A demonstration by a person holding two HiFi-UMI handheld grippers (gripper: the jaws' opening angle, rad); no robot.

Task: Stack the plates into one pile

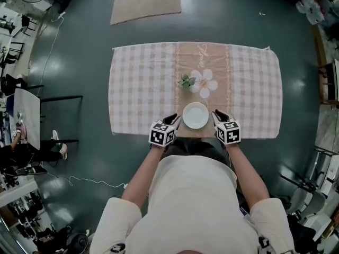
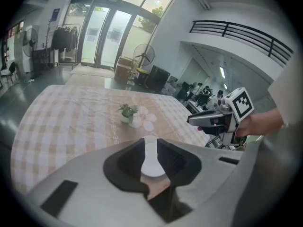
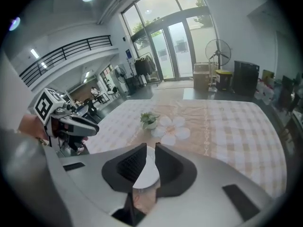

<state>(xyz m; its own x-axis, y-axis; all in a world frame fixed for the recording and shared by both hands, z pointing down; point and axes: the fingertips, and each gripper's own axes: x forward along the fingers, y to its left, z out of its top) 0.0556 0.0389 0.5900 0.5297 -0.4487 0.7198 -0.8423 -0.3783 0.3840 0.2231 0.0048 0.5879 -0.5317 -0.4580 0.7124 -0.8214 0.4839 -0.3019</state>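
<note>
the plate point(image 1: 195, 115) lies between our left gripper point(image 1: 172, 120) and right gripper point(image 1: 218, 114). it is the one thing near the fingertips, just inward of each pair, and we cannot tell that either touches it. ahead of the fingers, past the plate, a small plant point(image 1: 186, 81) blocks the middle line. the pale flower point(image 1: 205, 83) beside it looks flat on the cloth point(image 1: 139, 83). outward of either gripper the cloth is bare to its ends. each gripper's jaws stand a narrow slot apart with nothing in it. behind the fingers is our own body.
</note>
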